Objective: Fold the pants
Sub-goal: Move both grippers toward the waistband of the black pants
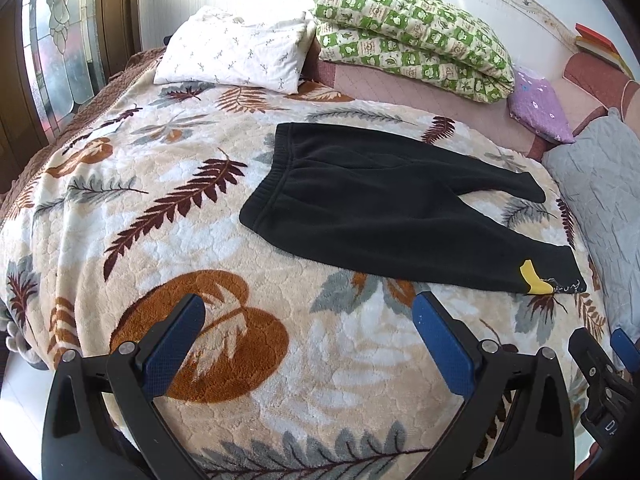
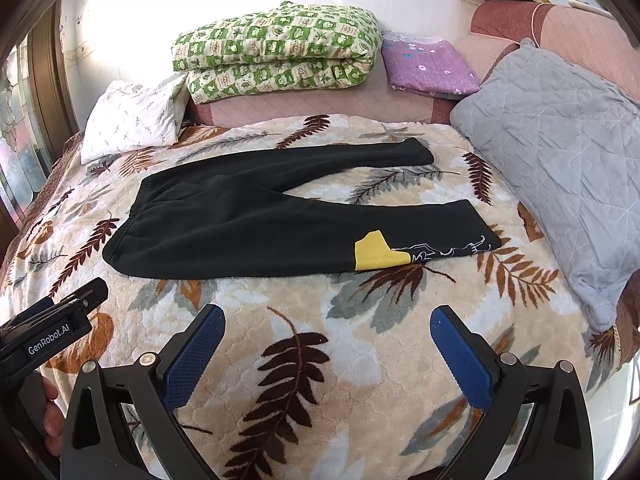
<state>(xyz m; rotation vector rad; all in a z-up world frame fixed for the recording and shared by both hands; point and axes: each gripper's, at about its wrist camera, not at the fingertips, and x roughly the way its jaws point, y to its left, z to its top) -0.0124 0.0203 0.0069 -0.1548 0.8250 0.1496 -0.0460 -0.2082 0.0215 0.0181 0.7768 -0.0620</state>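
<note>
Black pants [image 1: 372,204] [image 2: 240,224] lie flat on the leaf-patterned blanket [image 1: 192,216] [image 2: 320,320], waistband to the left, both legs spread apart to the right. The near leg has a yellow patch [image 2: 374,254] [image 1: 534,278] and white print by the cuff. My left gripper [image 1: 308,316] hovers open over the blanket, short of the pants, nothing between its blue pads. My right gripper [image 2: 326,326] is also open and holds nothing, just in front of the near leg. In the right wrist view the left gripper [image 2: 60,316] shows at the left edge with a hand [image 2: 50,404] below it.
A white pillow [image 1: 236,52] and a folded green checked quilt [image 2: 280,50] lie at the head of the bed. A purple folded cloth [image 2: 428,64] and a grey quilted pillow [image 2: 560,160] sit on the right. A glass door [image 1: 56,52] stands left.
</note>
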